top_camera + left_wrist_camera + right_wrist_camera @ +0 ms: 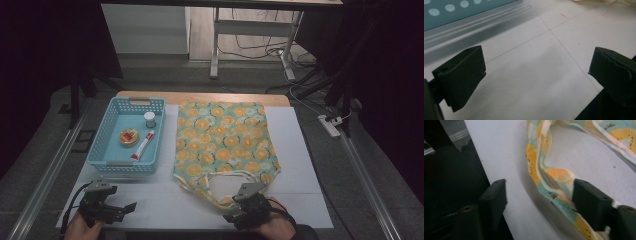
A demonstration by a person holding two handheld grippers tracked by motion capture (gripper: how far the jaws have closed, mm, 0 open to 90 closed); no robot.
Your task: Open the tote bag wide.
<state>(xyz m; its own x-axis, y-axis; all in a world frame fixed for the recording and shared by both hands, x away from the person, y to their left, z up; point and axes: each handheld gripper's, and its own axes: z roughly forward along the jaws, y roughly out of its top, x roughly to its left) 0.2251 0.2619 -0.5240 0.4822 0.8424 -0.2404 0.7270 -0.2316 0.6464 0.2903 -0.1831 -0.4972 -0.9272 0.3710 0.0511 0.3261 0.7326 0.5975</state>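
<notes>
Cloth bag [225, 142], printed with orange fruit slices on pale green: lies flat on the white table [300, 150], right of the basket, its open end and handles toward the person. Bag handle [549, 182], a narrow strip of the same print: rests on the table at the near edge, looping between the jaws of the right gripper [539, 195]; it touches the right-hand jaw in the right gripper view, with a clear gap to the other jaw. Right gripper jaws: partly spread, not pinching the strip. Right gripper in the high view [235, 216]: held at the near edge of the table, over the bag's handles. Left gripper [129, 207]: held low over bare table at the near left corner, well apart from the bag; jaws spread wide with nothing between them [536, 75]. Blue plastic basket [107, 150]: stands left of the bag, just beside it. Contents: a small white-lidded jar [149, 119], a round yellow tin [128, 136], a red-and-white tube [142, 145].
</notes>
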